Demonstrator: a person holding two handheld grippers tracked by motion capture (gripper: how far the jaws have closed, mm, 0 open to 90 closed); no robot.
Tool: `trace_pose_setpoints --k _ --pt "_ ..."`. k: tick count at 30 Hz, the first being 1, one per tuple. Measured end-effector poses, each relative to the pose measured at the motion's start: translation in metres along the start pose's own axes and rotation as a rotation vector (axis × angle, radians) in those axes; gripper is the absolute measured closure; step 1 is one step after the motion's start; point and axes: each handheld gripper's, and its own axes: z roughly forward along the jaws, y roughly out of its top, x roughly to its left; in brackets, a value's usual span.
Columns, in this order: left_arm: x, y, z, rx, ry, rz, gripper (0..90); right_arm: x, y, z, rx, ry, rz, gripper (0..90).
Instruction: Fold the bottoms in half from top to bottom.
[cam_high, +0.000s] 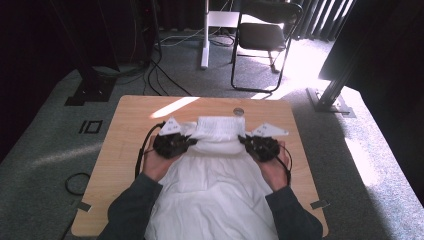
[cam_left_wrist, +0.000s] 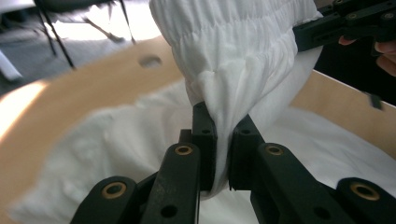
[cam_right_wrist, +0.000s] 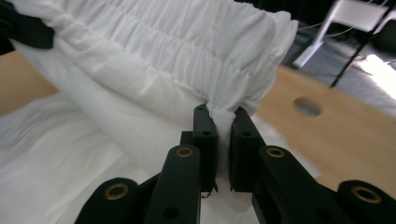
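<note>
Left gripper (cam_high: 191, 141) sits left of centre in the high view, jaws pinched tight on the white gathered-waist cotton garment (cam_high: 212, 185). In the left gripper view the same left gripper (cam_left_wrist: 223, 140) has a bunched fold of the fabric clamped between its black pads, just under the ruched elastic band (cam_left_wrist: 233, 42) that fills the upper centre.

Right gripper (cam_high: 243, 140) sits right of centre in the high view, also clamped on the garment at the opposite end of the band. In the right gripper view this right gripper (cam_right_wrist: 223, 123) pinches the cloth at the band's corner, fabric squeezed between both pads.

Garment position: waistband end is lifted off the light wooden table (cam_high: 130, 130) between the two grippers, mid-frame in the high view; the rest drapes down toward the bottom edge, lying on the table between the person's forearms in dark grey sleeves.

Small round hole (cam_high: 238, 111) in the tabletop sits just above the band in the high view, upper left in the left gripper view, right of centre in the right gripper view.

Black folding chair (cam_high: 262, 37) stands on the grey carpet at the top of the high view.
</note>
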Motion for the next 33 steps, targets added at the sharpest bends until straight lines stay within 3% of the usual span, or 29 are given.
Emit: trace_pose_setpoints --k 1,2,3,4,5,8,10,11,12,13,18,22,26,29,33 --pt "-0.008 -0.026 0.002 0.053 -0.015 -0.004 84.2 0.006 -0.011 0.0 0.022 0.017 -0.003 83.6" --pt "-0.01 -0.037 0.004 0.07 -0.022 -0.012 84.1 0.011 -0.023 0.001 0.044 0.026 -0.008 83.6" --pt "-0.01 -0.037 0.004 0.07 -0.022 -0.012 84.1 0.011 -0.023 0.001 0.044 0.026 -0.008 83.6" --pt "-0.018 -0.066 0.012 0.148 -0.024 -0.02 83.9 0.023 -0.047 0.008 0.101 0.048 -0.015 83.6" --pt "-0.021 -0.079 0.018 0.181 -0.03 -0.036 83.9 0.029 -0.059 0.013 0.135 0.059 -0.018 83.6" --pt "-0.024 -0.108 0.031 0.27 -0.041 -0.053 83.8 0.038 -0.09 0.028 0.224 0.09 -0.006 83.5" --pt "-0.024 -0.121 0.041 0.321 -0.018 -0.032 83.8 0.039 -0.103 0.036 0.249 0.106 0.032 83.5" --pt "-0.021 -0.124 0.044 0.321 -0.027 -0.043 83.7 0.039 -0.107 0.04 0.26 0.117 0.044 83.3" --pt "-0.016 -0.123 0.046 0.315 -0.043 -0.071 83.7 0.04 -0.109 0.045 0.275 0.119 0.054 83.3" --pt "-0.012 -0.122 0.047 0.32 -0.046 -0.074 83.7 0.041 -0.111 0.049 0.284 0.113 0.059 83.3" --pt "0.006 -0.111 0.057 0.347 -0.007 -0.05 83.5 0.038 -0.107 0.061 0.279 0.114 0.099 83.1" --pt "0.032 -0.095 0.075 0.368 0.045 -0.033 83.1 0.03 -0.099 0.08 0.254 0.088 0.145 83.0" --pt "0.045 -0.085 0.087 0.376 0.074 -0.028 83.0 0.021 -0.092 0.094 0.248 0.062 0.142 82.9" --pt "0.057 -0.073 0.105 0.377 0.121 -0.029 83.0 0.005 -0.079 0.113 0.263 0.019 0.129 82.8" --pt "0.065 -0.064 0.118 0.371 0.158 -0.044 83.0 -0.006 -0.068 0.128 0.286 -0.035 0.094 82.7"
